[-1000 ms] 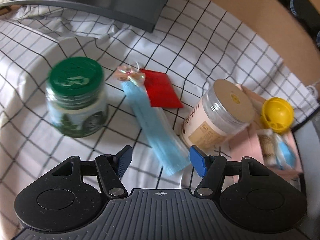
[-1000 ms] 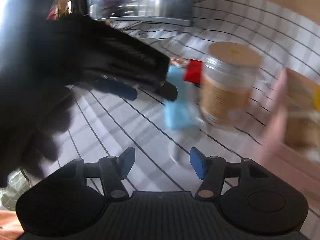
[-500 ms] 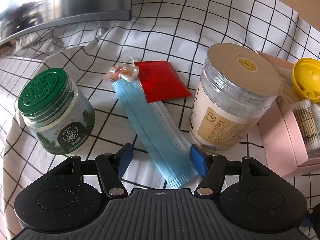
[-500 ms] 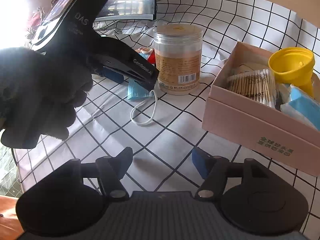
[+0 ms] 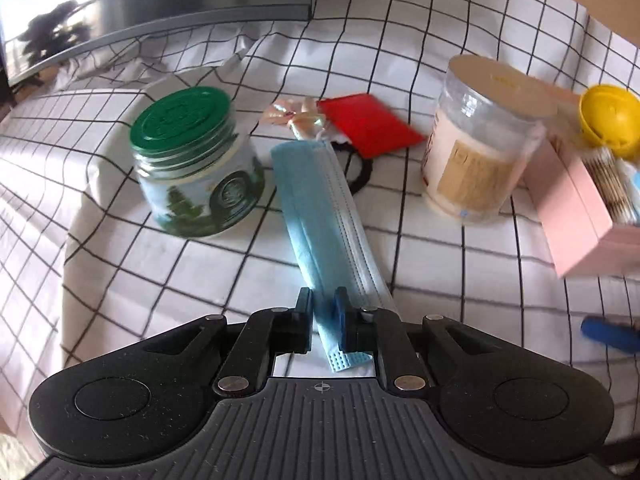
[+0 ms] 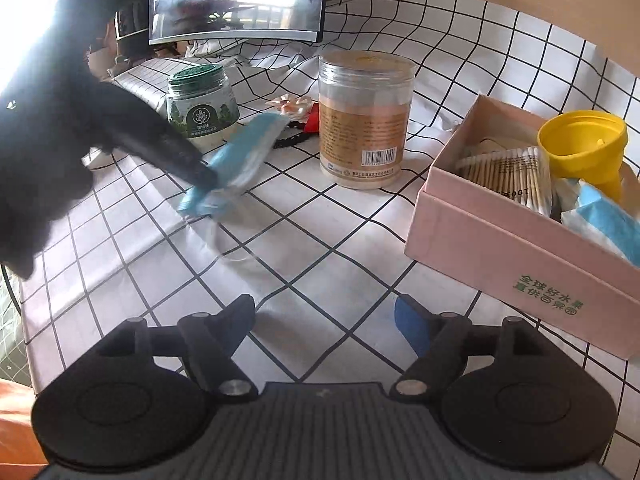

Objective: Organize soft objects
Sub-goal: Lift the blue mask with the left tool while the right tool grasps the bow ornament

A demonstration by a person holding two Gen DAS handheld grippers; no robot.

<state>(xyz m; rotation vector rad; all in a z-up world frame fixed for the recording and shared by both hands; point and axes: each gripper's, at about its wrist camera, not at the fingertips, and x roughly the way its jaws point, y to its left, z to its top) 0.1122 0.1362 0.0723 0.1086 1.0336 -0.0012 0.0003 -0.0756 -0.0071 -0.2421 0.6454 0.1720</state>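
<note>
My left gripper [image 5: 323, 307] is shut on the near end of a folded blue face mask [image 5: 328, 216]. The mask's near end is lifted off the checked cloth; it also shows in the right wrist view [image 6: 240, 156], pinched in the left gripper [image 6: 208, 178]. A pink bow hair tie [image 5: 298, 118], a black hair band [image 5: 360, 170] and a red packet [image 5: 370, 126] lie beyond the mask. My right gripper [image 6: 325, 312] is open and empty, low over the cloth in front of the pink box [image 6: 520, 248].
A green-lidded jar [image 5: 192, 160] stands left of the mask and a clear tub with a tan lid [image 5: 480, 140] right of it. The pink box holds cotton swabs [image 6: 508, 172], a yellow funnel [image 6: 580, 148] and a blue pack. A monitor [image 6: 236, 0] stands at the back.
My left gripper has closed on the mask's near end and lifted it, drawing it back from the bow. The right gripper has moved slightly and stays open.
</note>
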